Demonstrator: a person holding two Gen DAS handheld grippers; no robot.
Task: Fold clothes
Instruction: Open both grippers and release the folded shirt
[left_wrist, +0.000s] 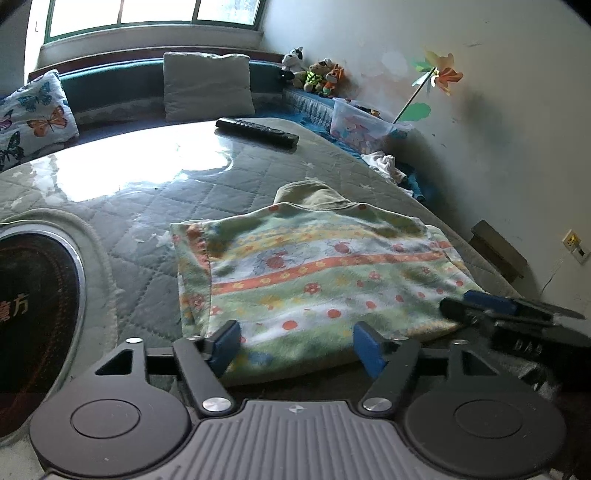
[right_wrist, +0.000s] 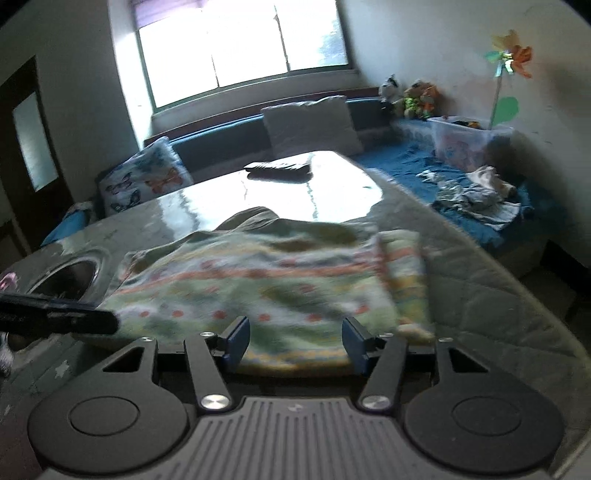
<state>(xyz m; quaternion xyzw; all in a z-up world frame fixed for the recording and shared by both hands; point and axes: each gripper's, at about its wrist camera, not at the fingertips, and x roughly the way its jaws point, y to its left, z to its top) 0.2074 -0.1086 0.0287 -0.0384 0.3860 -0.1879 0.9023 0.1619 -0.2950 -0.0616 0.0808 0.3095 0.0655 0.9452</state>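
Observation:
A green floral garment (left_wrist: 314, 273) with orange stripes lies partly folded on the glass-topped quilted table (left_wrist: 147, 206); its olive collar points away from me. My left gripper (left_wrist: 295, 345) is open over the garment's near hem, holding nothing. My right gripper (right_wrist: 295, 339) is open at the garment's (right_wrist: 258, 288) near edge, with the cloth between its blue pads but not pinched. The right gripper also shows in the left wrist view (left_wrist: 517, 314) at the garment's right corner. The left gripper shows in the right wrist view (right_wrist: 59, 317) at the left.
A black remote (left_wrist: 256, 132) lies at the table's far end. A round cooktop (left_wrist: 33, 314) is set into the table on the left. Cushions (left_wrist: 207, 86), plush toys (left_wrist: 317, 74), a clear bin (left_wrist: 364, 125) and loose clothes (right_wrist: 476, 195) sit on the bench beyond.

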